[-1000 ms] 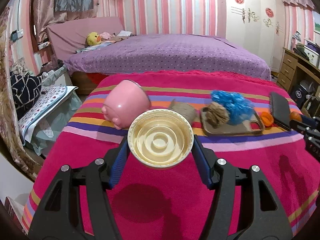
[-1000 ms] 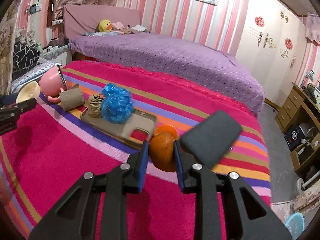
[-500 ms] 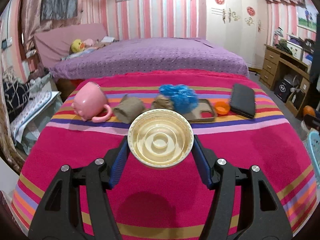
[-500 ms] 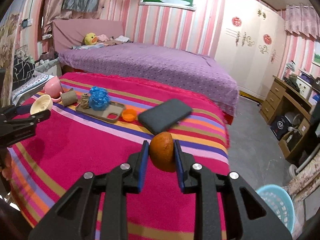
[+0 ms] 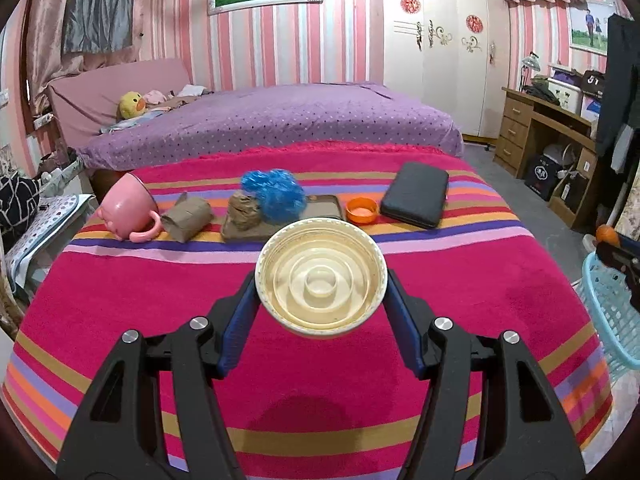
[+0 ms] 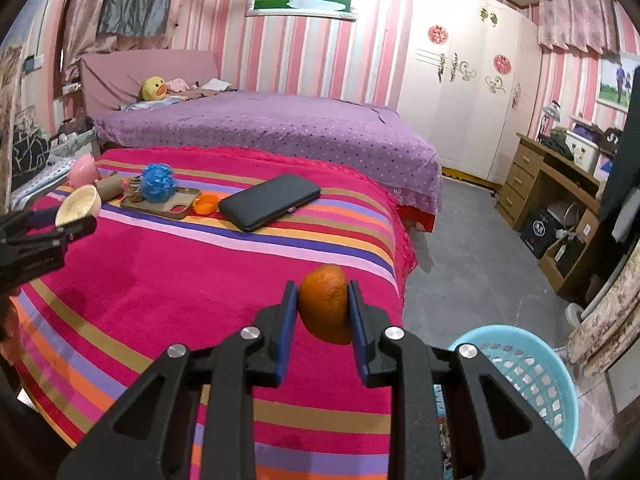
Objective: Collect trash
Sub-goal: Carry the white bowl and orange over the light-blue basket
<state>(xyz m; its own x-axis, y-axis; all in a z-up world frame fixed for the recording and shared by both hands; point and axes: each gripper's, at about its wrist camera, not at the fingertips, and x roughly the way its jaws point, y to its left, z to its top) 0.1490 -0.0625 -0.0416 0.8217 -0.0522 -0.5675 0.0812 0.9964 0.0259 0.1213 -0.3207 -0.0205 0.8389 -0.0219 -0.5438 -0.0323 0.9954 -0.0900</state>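
I am working over the big bed spread with a striped magenta blanket (image 6: 168, 280), which is filling the middle and left of both views. The light blue plastic mesh basket (image 6: 528, 372) is sitting on the floor just off the blanket's edge, at the lower right of the right wrist view and cut by the right border of the left wrist view. That basket is what the coming move turns on, I judge: it is lying below and to the right of my right gripper (image 6: 322, 308), which is much the nearer of the two.

The right gripper is clamping a piece of orange fruit peel (image 6: 324, 304), upright between the blue pads and hanging over the blanket's lower right part, not yet over the rim. Nothing is standing between it and the basket.

My left gripper (image 5: 320, 284) is gripping a round cream plastic lid (image 5: 320, 280) by its sides, its ribbed hollow facing the camera, above the blanket's centre.

Behind it, in a row across the frame's middle, are lying a black flat case (image 5: 416, 194), a tipped pink mug (image 5: 128, 208), a crumpled blue plastic bag (image 5: 276, 194), a brown cardboard tube (image 5: 188, 218) and a small orange cap (image 5: 361, 210).
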